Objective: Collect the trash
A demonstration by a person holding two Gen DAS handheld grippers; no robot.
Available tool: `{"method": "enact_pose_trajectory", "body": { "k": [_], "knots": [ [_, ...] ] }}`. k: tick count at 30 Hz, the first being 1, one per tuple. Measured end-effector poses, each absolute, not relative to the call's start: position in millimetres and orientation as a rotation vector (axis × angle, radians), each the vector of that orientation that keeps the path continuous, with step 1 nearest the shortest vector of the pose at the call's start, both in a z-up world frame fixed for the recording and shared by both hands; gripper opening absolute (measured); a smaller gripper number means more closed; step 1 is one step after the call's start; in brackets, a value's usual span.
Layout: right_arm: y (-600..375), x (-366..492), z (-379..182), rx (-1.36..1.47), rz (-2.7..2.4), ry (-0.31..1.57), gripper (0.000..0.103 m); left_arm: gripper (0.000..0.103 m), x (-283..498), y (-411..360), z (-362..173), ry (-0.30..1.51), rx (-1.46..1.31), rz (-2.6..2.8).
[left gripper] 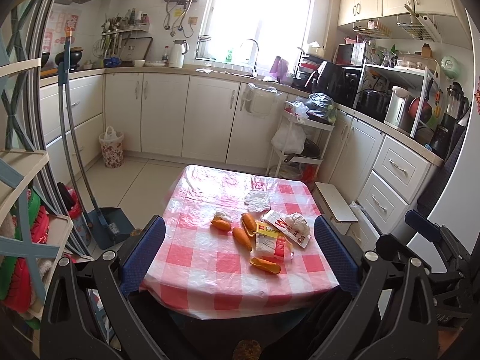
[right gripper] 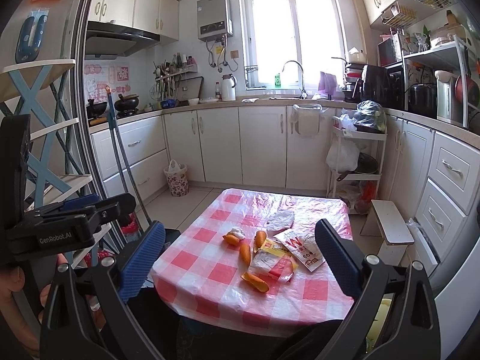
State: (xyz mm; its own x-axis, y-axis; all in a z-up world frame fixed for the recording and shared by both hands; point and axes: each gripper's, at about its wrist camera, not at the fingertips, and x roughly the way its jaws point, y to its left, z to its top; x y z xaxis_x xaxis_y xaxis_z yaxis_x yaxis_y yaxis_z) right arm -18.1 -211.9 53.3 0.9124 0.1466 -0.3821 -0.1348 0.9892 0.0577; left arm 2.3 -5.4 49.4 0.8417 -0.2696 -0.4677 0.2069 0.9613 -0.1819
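- the left gripper (left gripper: 240, 255) is spread wide with nothing between its blue pads, held above the near edge of the small table (left gripper: 186, 288) in its pink-checked plastic cover.
- the right gripper (right gripper: 240, 258) is likewise fully spread and empty, hovering at about the same height over the near edge.
- the trash sits in a loose cluster right of the table's middle: orange peel pieces (left gripper: 242, 238), a yellow and red wrapper (left gripper: 270, 240), a white and red paper bag (left gripper: 286, 229) with crumpled paper on it, a white tissue wad (left gripper: 223, 216) and a flat clear plastic bag (left gripper: 256, 199) further back.
- relative to both grippers the cluster lies ahead and below, none of it touched yet.
- the nearest item is a peel piece (right gripper: 255, 282) close to the near edge, its long axis running left-to-right and slightly slanted; in the right wrist view it lies nearly centred between the fingers, so the right hand looks marginally better placed for it.
- a lined flower-patterned waste bin (left gripper: 111, 149) stands on the floor, far left by the cabinets, well apart from the table.
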Motion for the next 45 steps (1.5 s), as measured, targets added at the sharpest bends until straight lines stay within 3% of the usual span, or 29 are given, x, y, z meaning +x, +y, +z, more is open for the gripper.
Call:
{"method": "enact_pose_trajectory", "body": {
  "k": [45],
  "knots": [
    [-209.6, -16.5, 56.0, 0.022, 0.156, 0.399, 0.096, 0.096, 1.4, -5.3, 50.7, 0.513, -0.133, -0.257]
  ]
}}
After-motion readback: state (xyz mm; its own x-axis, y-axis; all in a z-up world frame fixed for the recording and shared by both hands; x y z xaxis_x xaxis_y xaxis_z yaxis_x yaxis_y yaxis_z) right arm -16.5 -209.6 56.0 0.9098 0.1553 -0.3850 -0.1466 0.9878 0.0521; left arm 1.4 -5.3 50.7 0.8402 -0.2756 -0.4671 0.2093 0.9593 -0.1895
